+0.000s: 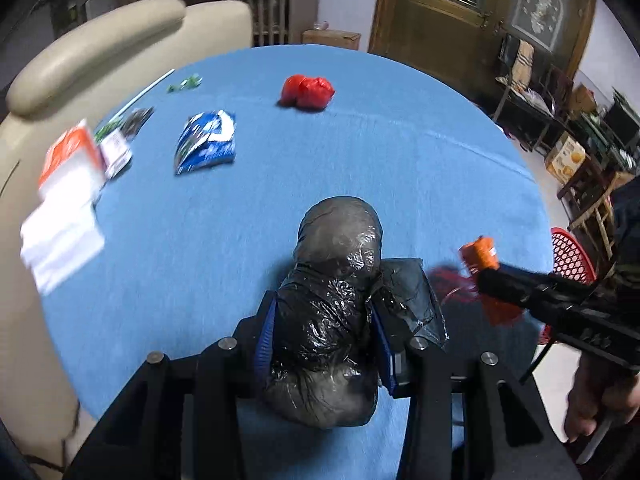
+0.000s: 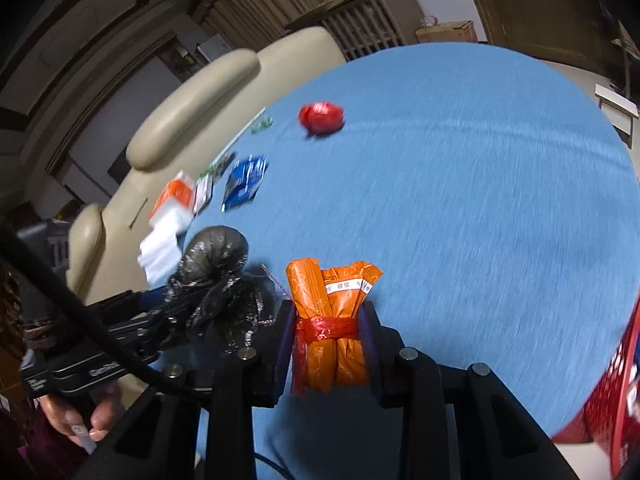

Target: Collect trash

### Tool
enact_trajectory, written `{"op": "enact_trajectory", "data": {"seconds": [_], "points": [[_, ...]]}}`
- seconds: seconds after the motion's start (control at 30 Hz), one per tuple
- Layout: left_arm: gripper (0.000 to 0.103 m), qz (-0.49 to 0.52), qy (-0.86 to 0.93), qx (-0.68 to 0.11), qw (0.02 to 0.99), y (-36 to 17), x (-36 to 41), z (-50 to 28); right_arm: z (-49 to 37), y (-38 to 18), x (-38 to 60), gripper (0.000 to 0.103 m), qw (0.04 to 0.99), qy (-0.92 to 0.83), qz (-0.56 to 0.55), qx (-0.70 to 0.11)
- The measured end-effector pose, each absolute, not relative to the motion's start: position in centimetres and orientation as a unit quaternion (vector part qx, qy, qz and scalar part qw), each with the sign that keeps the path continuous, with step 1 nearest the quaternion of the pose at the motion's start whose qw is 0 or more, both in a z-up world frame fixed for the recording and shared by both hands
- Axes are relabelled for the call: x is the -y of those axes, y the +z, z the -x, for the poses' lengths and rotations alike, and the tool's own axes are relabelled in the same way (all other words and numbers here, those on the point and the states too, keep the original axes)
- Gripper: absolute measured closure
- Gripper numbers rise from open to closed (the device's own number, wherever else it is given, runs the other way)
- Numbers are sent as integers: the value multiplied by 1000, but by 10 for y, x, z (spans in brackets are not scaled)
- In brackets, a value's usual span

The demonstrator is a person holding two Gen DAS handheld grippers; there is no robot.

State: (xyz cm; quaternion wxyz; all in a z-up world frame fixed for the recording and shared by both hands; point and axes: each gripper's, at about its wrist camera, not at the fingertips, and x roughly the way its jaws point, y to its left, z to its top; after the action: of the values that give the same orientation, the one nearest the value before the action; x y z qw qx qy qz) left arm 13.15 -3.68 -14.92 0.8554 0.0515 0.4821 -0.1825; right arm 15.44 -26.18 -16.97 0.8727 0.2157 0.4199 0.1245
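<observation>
My left gripper (image 1: 324,320) is shut on a crumpled black plastic bag (image 1: 336,280) and holds it above the blue table (image 1: 400,168). My right gripper (image 2: 326,320) is shut on an orange wrapper bundle (image 2: 328,312) tied with red plastic; both also show in the left wrist view (image 1: 480,256). The black bag shows at left in the right wrist view (image 2: 212,264). On the table lie a red crumpled bag (image 1: 307,92), a blue snack packet (image 1: 206,142), an orange-white pack (image 1: 70,160), white tissues (image 1: 60,240) and small wrappers (image 1: 120,140).
A red mesh basket (image 1: 570,256) stands beyond the table's right edge, also at lower right in the right wrist view (image 2: 608,400). A cream sofa (image 1: 100,52) lies along the left side. A straw (image 1: 148,90) and a green scrap (image 1: 186,82) lie at the far left.
</observation>
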Motion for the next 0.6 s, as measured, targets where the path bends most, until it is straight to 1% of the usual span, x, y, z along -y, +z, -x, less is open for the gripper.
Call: {"op": "enact_trajectory", "data": {"seconds": [0.1,0.23,0.3,0.33,0.4,0.5,0.53,0.57,0.6], "points": [[57,-40,-173,-488,854,-154,30,-121,-143,-178,250,69,870,121,-209,-431],[56,-58,-156,-494,854,-165,28,-114,-137,-191,242,69,869,101,-194,-444],[55,-51,-162,-504,847,-170,25,-112,-135,-194,239,68,872,92,-186,-443],[54,-48,-165,-506,845,-172,25,-112,-134,-193,238,67,873,88,-184,-442],[45,-50,-166,-504,846,-173,24,-110,-134,-192,239,67,872,86,-184,-445],[41,-51,-169,-492,853,-172,22,-106,-132,-193,242,65,869,90,-197,-444],[40,-51,-171,-489,854,-172,21,-106,-131,-193,244,63,869,92,-205,-441],[40,-50,-173,-485,856,-172,21,-105,-127,-192,248,48,870,94,-211,-437],[40,-49,-177,-480,858,-172,20,-104,-126,-192,249,39,871,96,-216,-431]]}}
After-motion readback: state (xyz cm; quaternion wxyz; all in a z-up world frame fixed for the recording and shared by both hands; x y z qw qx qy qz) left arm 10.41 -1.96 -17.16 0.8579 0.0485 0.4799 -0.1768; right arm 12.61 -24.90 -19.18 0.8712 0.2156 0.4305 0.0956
